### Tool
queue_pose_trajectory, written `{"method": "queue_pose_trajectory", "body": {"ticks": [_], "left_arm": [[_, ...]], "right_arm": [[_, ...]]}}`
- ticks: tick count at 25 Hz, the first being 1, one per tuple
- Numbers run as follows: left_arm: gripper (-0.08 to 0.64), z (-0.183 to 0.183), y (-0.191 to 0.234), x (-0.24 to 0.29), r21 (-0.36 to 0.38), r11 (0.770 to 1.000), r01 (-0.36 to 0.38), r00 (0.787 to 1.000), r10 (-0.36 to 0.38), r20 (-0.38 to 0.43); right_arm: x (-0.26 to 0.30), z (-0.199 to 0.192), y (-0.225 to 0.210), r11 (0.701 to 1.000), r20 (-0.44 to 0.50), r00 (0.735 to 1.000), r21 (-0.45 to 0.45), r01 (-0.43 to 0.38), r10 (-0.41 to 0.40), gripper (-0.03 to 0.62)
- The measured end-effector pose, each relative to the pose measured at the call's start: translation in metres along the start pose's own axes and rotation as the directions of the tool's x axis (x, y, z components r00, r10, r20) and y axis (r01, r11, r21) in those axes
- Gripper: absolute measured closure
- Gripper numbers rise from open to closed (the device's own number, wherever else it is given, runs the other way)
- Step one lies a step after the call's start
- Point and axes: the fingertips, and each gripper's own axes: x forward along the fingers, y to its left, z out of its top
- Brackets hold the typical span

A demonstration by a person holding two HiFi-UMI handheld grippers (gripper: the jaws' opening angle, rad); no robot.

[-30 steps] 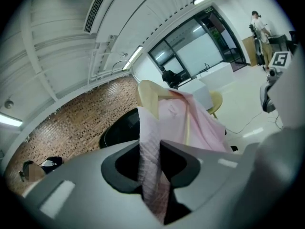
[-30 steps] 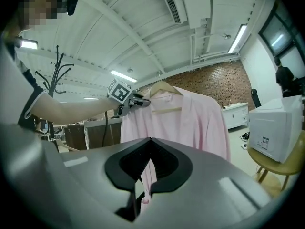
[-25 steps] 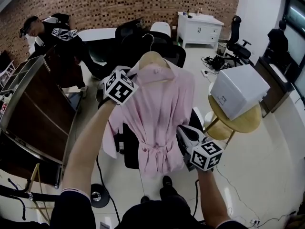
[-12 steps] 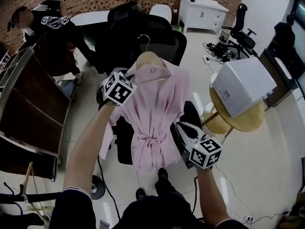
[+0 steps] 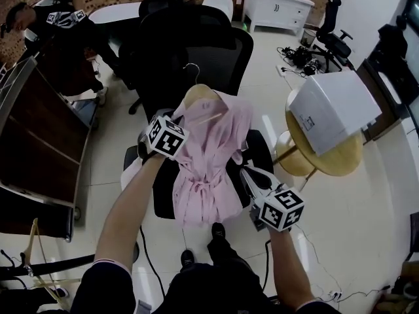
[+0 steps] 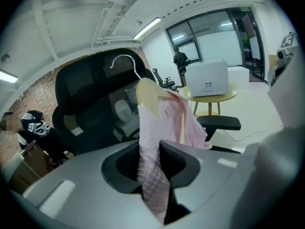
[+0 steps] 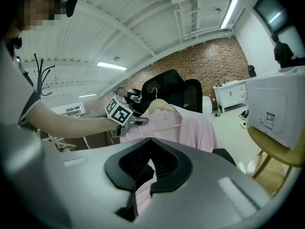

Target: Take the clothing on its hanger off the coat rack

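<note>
A pink robe hangs on a wooden hanger whose metal hook is free in the air, off any rack. My left gripper is shut on the robe's left shoulder just below the hanger; in the left gripper view pink fabric is pinched between the jaws. My right gripper is shut on the robe's right edge lower down, and the right gripper view shows fabric in its jaws. The robe hangs in front of a black office chair.
A round wooden table with a white box stands at the right. A dark desk runs along the left. A person sits at the back left. A black pronged stand shows in the right gripper view.
Both grippers have sunk with the robe and hanger. The robe now hangs lower, over the black chair's seat, and bunches more between the two grips.
</note>
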Motion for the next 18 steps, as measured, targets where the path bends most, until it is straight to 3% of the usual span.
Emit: {"method": "queue_pose_trajectory", "body": {"ticks": [10, 18], "left_arm": [[0.474, -0.060, -0.056, 0.036, -0.112, 0.992, 0.060, 0.996, -0.068, -0.066], [0.488, -0.121, -0.107, 0.073, -0.270, 0.957, 0.110, 0.983, -0.145, -0.111]], "right_arm": [[0.003, -0.020, -0.014, 1.000, -0.062, 0.998, 0.016, -0.023, 0.024, 0.591], [0.017, -0.048, -0.030, 0.999, -0.140, 0.989, 0.022, -0.049, 0.052, 0.591]]}}
